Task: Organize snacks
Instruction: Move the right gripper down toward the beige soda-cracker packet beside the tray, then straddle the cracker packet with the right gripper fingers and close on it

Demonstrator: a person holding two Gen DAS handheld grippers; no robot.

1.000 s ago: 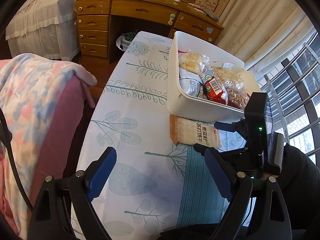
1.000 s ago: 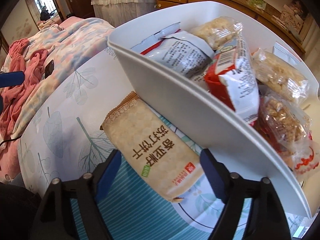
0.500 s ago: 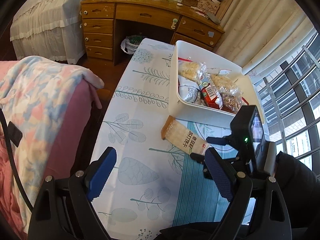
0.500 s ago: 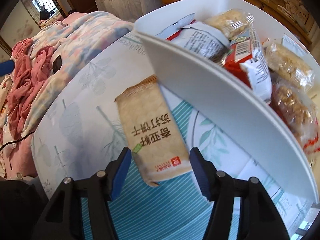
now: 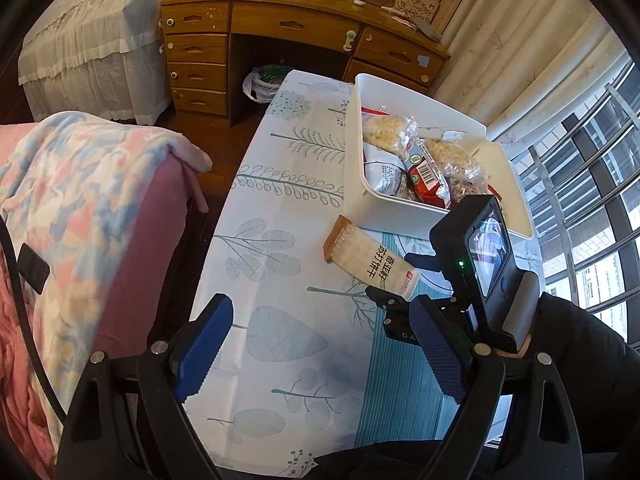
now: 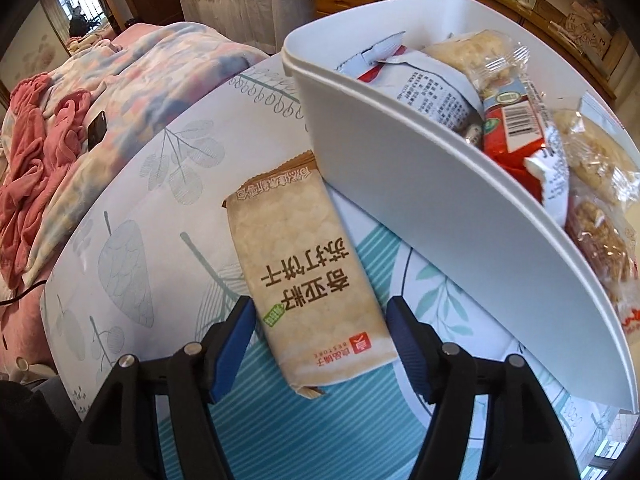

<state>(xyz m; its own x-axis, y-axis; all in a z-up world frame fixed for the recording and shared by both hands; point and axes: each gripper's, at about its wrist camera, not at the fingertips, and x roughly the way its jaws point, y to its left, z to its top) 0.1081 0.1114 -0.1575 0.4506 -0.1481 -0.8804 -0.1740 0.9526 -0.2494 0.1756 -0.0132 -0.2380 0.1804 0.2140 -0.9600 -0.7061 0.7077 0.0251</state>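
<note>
A beige cracker pack lies flat on the leaf-print tablecloth, its far end against the white bin. My right gripper straddles the pack's near end. Its jaws are opening, and a thin gap shows between each blue pad and the pack. In the left wrist view the same pack lies slantwise in front of the bin, with the right gripper at its near end. The bin holds several wrapped snacks, among them a red pack. My left gripper hangs open above the table, holding nothing.
A wooden desk with drawers stands beyond the table's far end. A bed with a pink and blue blanket runs along the left. Window bars are on the right. A person's dark sleeve is behind the right gripper.
The cracker pack has swung round, so it now points lengthwise between the right gripper's fingers. Those fingers narrowed around its near end. The left gripper rose a little.
</note>
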